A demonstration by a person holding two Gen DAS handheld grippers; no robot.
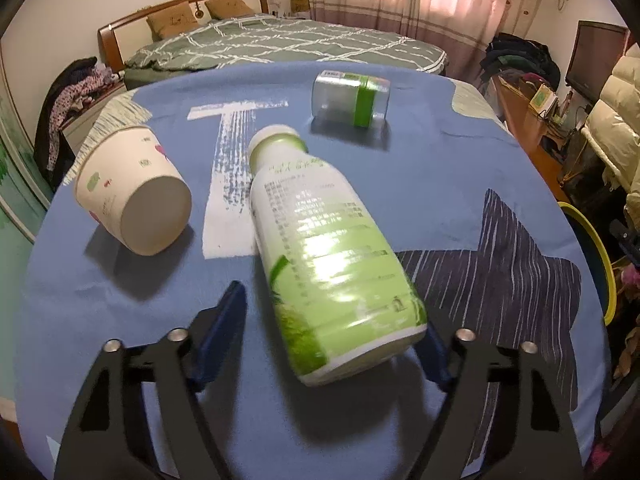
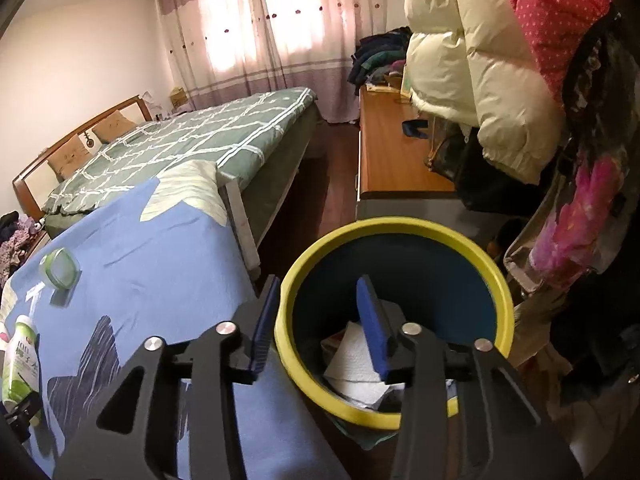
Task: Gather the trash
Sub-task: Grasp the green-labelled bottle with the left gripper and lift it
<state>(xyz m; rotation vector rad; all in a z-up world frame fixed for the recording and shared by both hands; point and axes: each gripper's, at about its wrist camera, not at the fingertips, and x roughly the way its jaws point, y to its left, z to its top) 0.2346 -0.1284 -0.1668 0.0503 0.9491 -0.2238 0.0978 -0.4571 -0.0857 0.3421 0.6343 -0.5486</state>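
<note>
**Q:** Hand-held gripper on the left [image 1: 334, 334], what is it doing?

**A:** It sits low over a blue patterned surface [image 1: 460, 184] with its blue-padded fingers [image 1: 224, 336] spread wide. The base of a green and white bottle [image 1: 320, 256] lies between them. The right finger is mostly hidden behind the bottle, so I cannot tell whether the pads touch it; they do not look clamped.

**Q:** How does the bottle lie?

**A:** On its side. Its long axis runs away from this gripper, cap at the far end, tilted a little to the left. The fingers straddle the wide bottom end, so closing them would likely take it across its width.

**Q:** What else is near?

**A:** A paper cup [image 1: 134, 188] lies on its side to the left, apart from the bottle. A clear jar with a green band [image 1: 352, 96] lies farther back, to the right. Neither seems to block the grasp.

**Q:** And the right hand-held gripper [image 2: 318, 324]?

**A:** It is open and empty, hovering at the yellow rim of a trash bin [image 2: 504, 300] beside the surface's edge. White paper [image 2: 352, 364] lies inside the bin. The bottle is well to its left, so the left gripper is clearly nearer. I judge the bin lies to the right of the bottle, past the surface's edge.
</note>
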